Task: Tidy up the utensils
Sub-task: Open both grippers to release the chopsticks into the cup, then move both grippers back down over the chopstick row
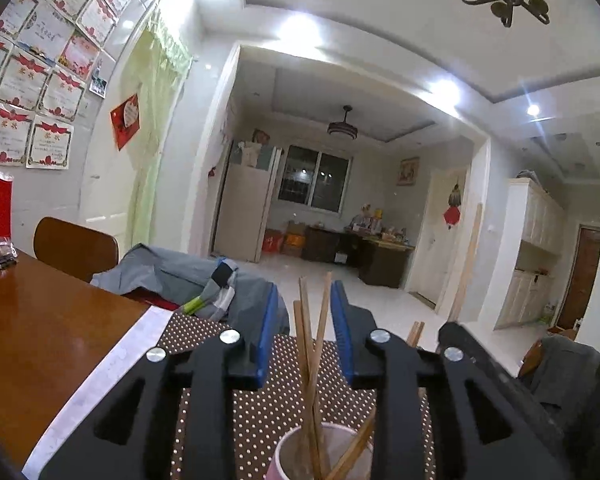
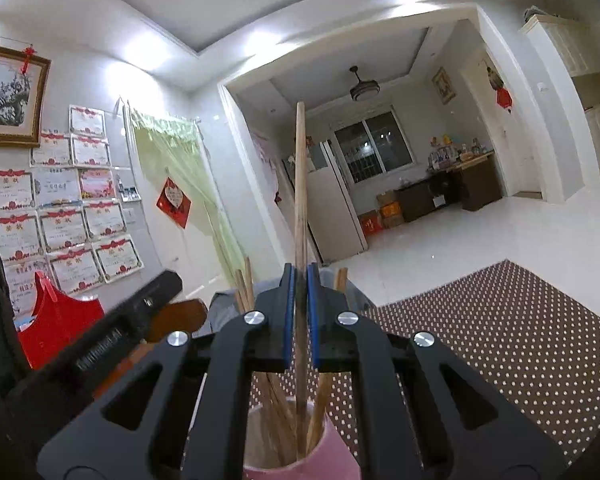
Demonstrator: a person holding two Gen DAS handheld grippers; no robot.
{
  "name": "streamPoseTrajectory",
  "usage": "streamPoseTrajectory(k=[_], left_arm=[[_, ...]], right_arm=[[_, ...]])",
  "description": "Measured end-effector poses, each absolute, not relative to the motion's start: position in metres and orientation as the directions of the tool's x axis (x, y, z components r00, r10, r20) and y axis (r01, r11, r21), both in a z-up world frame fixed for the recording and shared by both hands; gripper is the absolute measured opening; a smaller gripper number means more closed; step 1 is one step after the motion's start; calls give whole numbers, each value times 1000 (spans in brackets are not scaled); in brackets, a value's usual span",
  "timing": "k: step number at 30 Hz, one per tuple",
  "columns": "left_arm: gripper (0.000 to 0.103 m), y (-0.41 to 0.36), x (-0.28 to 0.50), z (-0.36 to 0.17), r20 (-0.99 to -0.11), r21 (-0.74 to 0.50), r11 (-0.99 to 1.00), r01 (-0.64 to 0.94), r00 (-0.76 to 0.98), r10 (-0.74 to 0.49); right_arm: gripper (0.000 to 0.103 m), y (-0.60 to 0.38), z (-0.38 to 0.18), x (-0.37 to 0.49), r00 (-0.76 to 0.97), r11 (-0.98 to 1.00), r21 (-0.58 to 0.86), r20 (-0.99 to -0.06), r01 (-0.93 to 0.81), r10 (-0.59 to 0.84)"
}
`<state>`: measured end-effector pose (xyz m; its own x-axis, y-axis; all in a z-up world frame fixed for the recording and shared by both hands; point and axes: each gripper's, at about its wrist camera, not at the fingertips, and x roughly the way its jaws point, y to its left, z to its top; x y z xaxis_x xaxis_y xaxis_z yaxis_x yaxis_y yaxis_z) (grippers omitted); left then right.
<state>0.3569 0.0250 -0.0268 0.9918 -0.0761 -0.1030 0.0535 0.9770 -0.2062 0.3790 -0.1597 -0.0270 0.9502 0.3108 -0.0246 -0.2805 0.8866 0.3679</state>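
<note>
My right gripper (image 2: pixel 301 276) is clamped on one upright chopstick (image 2: pixel 300 184), its lower end already in the pink cup (image 2: pixel 300 456) (held vertical to drop cleanly). My left gripper (image 1: pixel 305 304) stands released around the other chopsticks (image 1: pixel 310 344), not touching them.

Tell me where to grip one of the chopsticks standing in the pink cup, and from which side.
Grip the upper shaft, above the cup rim. The chopsticks lean upright with only their tops free, so come in level from the side, pads on either side of one stick, well above where they cross.
</note>
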Motion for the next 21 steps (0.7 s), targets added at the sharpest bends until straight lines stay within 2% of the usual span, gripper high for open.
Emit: streamPoseTrajectory(k=[2,8,10,12,14,15,16,18,21], left_arm=[[33,25,353,-25,-106,-201,978,52,992,-75],[34,22,343,-23,-125,-160,986,45,990,-65],[39,23,340,-22,-132,-157,987,43,989,-64],[40,23,337,-20,-139,-151,988,39,988,-60],[40,25,332,-18,-143,-151,988,42,988,-64],[41,25,330,-17,-145,-152,988,43,987,-65],[44,26,327,-17,-151,-148,988,39,987,-61],[52,26,323,-15,-160,-142,989,34,985,-57],[52,27,313,-14,-182,-148,989,29,982,-56]], right_arm=[[7,-159,-30,376,948,890,361,-39,-280,315],[7,-153,-34,370,939,893,344,-80,-289,334],[8,-150,-33,367,936,898,330,-96,-291,338],[8,-147,-29,364,940,909,312,-105,-278,324],[20,-147,-27,361,943,915,302,-111,-267,312],[40,-147,-25,359,943,915,305,-116,-266,312],[55,-149,-23,357,944,915,308,-114,-262,309],[55,-150,-19,352,945,918,299,-114,-261,306],[55,-150,-16,345,948,929,278,-135,-244,289]])
